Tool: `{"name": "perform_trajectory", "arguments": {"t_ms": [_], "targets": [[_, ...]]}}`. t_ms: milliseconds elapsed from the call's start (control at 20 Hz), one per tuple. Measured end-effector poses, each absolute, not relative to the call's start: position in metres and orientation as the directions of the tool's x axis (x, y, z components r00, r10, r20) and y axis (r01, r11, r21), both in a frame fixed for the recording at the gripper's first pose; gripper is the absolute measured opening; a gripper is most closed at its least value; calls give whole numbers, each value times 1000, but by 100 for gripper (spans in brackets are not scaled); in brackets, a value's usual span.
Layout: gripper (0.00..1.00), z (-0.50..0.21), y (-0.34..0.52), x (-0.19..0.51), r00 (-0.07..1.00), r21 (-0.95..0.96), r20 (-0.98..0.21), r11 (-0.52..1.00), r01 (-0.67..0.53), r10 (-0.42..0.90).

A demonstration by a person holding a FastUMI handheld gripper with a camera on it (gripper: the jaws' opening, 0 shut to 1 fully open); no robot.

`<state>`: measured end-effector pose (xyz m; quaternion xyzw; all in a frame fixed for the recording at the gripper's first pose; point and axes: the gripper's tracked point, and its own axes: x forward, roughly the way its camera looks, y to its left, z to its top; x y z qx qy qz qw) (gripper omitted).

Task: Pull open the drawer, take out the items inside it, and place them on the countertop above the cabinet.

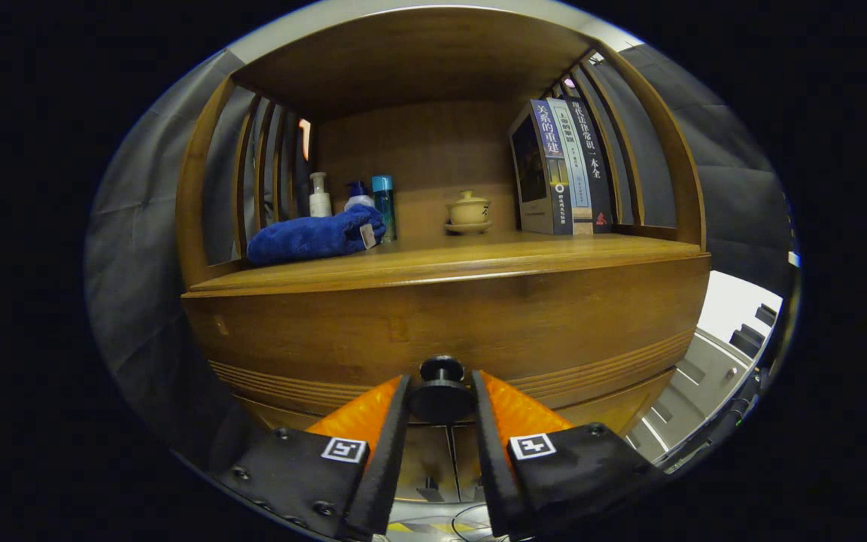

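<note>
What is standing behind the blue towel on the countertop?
Behind the blue towel stand three bottles; the towel covers their lower parts. The gripper grips the drawer knob.

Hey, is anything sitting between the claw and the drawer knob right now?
No. The drawer knob already sits between the claw's two fingers, which close against its sides, so nothing stands between them. The drawer front lies just beyond, and the blue towel rests up on the countertop, out of the way.
</note>
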<state>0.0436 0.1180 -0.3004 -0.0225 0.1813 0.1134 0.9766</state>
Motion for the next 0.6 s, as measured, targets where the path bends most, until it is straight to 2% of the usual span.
{"name": "perform_trajectory", "arguments": {"t_ms": [100, 250, 300, 450, 600], "targets": [[53, -301, 117, 44, 908, 2, -366, 976, -217, 203], [48, -302, 116, 48, 908, -17, -362, 973, -231, 210], [43, -301, 116, 45, 909, -18, -361, 973, -230, 208], [37, -300, 116, 43, 910, -37, -369, 975, -219, 190], [38, -299, 115, 35, 910, -30, -365, 975, -221, 195]]}}
